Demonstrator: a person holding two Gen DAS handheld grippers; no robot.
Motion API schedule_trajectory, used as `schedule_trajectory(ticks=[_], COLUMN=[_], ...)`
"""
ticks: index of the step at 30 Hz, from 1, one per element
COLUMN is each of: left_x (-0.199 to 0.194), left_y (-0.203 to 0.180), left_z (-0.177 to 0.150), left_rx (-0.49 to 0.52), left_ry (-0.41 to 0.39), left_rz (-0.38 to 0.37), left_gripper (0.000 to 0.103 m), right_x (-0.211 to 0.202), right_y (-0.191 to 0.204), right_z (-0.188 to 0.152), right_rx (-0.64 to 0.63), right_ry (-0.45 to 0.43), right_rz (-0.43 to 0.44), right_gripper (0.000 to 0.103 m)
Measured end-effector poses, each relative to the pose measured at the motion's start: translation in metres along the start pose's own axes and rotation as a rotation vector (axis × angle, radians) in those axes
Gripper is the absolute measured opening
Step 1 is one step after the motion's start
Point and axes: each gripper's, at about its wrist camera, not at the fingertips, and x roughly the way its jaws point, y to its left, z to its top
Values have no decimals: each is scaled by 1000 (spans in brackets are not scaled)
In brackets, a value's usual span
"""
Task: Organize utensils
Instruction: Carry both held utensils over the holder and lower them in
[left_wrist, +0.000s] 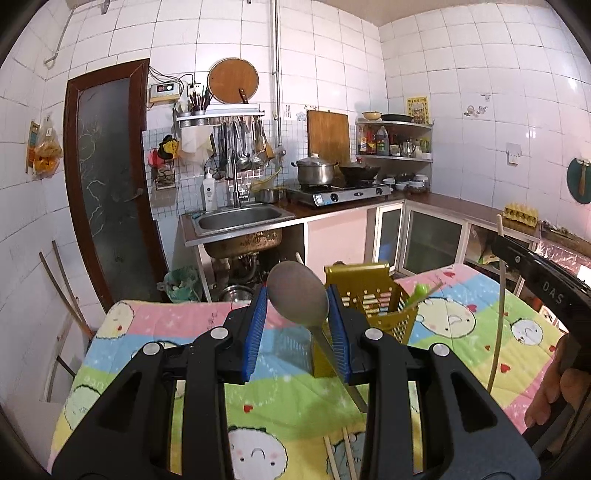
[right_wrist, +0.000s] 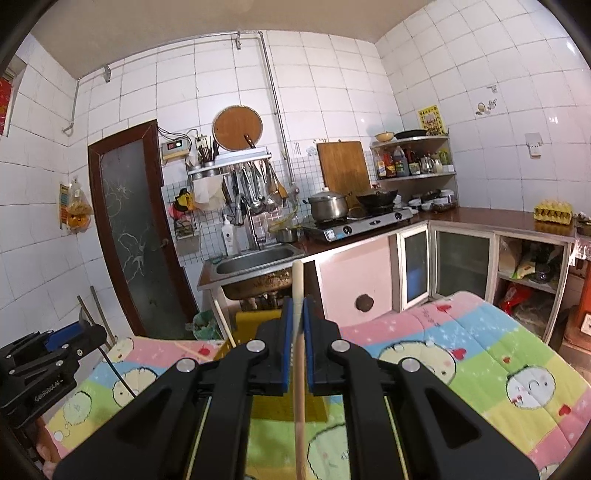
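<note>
A metal spoon (left_wrist: 300, 295) with a smooth oval bowl is loosely bracketed by the half-open, blue-padded fingers of the left gripper (left_wrist: 297, 325); contact is hard to make out. A pale wooden chopstick (right_wrist: 298, 354) is clamped by the nearly closed right gripper (right_wrist: 298, 332). A perforated yellow plastic holder (left_wrist: 373, 299) sits near the far edge of the cartoon-printed quilt (left_wrist: 461, 321), partly hidden. More chopsticks (left_wrist: 340, 458) are cut off at the near edge.

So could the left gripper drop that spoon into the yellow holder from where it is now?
Probably yes. The left gripper carries the spoon just in front of the yellow holder, whose top is open. The green utensil inside sits on its right side, leaving room.
</note>
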Motion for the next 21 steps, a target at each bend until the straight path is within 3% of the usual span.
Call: schedule_trajectory(ticks=[21], left_x=[88], left_y=[-6], left_z=[68], left_rx=[27], left_ry=[-42], left_rz=[37], left_gripper=[32], right_x=[87], right_y=[18], right_z=[71], right_rx=[16], right_ry=[-111], right_rz=[14], right_gripper=[6])
